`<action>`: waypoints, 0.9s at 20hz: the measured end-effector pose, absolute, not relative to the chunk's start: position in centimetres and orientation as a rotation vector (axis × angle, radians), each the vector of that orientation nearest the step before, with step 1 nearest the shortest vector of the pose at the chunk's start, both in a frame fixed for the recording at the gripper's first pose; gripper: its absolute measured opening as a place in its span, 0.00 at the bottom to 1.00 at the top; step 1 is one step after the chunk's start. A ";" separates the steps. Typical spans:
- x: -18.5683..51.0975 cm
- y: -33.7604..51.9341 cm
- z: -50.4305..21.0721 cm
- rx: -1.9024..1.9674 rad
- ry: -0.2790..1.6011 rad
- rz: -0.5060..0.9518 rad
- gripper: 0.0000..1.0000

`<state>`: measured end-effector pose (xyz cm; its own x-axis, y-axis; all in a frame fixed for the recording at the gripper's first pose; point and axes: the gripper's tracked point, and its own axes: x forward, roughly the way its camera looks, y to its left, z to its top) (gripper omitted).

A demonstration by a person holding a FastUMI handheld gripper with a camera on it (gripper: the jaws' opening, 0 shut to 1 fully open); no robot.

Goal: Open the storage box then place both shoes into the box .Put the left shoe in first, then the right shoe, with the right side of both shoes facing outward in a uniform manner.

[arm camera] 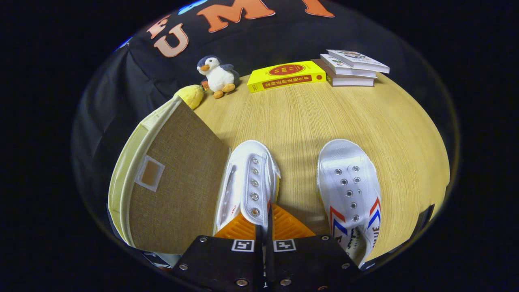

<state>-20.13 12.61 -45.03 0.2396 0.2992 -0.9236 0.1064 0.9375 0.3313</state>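
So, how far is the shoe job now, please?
Done: the storage box appears open, its lid swung aside, though its inside is hidden. In hand: the gripper is shut on the tongue edge of the first shoe, held beside the box. Left: put this shoe in, then the second shoe, which lies untouched on the table.

Ahead of me the wooden worktop (332,117) runs out to the booth's black cloth wall (121,81). At its far edge I see a plush penguin (217,76) sitting upright, with a yellow plush toy (190,95) just beside it. Next along lies a yellow book (286,75), flat, and near it a stack of three books (350,67).
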 end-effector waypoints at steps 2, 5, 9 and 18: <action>-19.5 13.3 -43.8 0.407 1.307 0.135 0.02; -17.9 13.3 -40.8 0.439 1.261 0.121 0.02; -14.7 13.3 -35.5 0.439 1.185 0.126 0.02; -12.1 22.3 -29.0 0.486 1.169 0.288 0.02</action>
<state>-12.09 22.32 -28.96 0.3713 0.4598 -0.8067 0.0334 0.8616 0.5065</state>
